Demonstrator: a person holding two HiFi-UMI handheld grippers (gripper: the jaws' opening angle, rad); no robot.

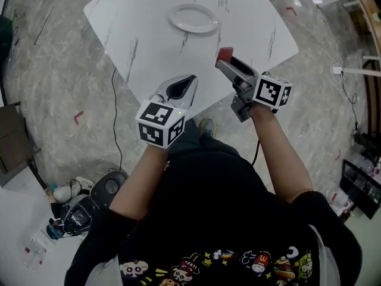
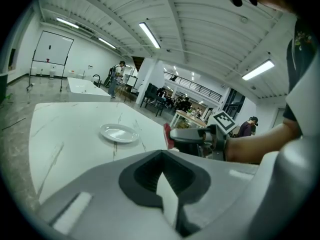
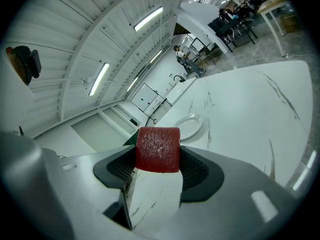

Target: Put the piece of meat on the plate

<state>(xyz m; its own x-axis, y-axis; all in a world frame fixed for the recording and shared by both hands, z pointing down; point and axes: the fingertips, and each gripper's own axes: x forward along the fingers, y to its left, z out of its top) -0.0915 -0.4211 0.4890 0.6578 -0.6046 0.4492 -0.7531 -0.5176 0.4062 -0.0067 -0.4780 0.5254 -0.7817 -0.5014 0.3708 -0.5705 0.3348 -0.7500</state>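
right claw (image 3: 158, 159): clamped on the piece of meat (image 3: 158, 149); red block pinched at the jaw tips.
left claw (image 2: 162, 176): jaws together, nothing in them.
plate (image 1: 192, 18): ahead of the right claw, well apart, on the table (image 1: 149, 52).
handling: probably light, soft and a bit slick. Hold the flat sides mid-block, with a modest squeeze.

No legible text, no readable labels
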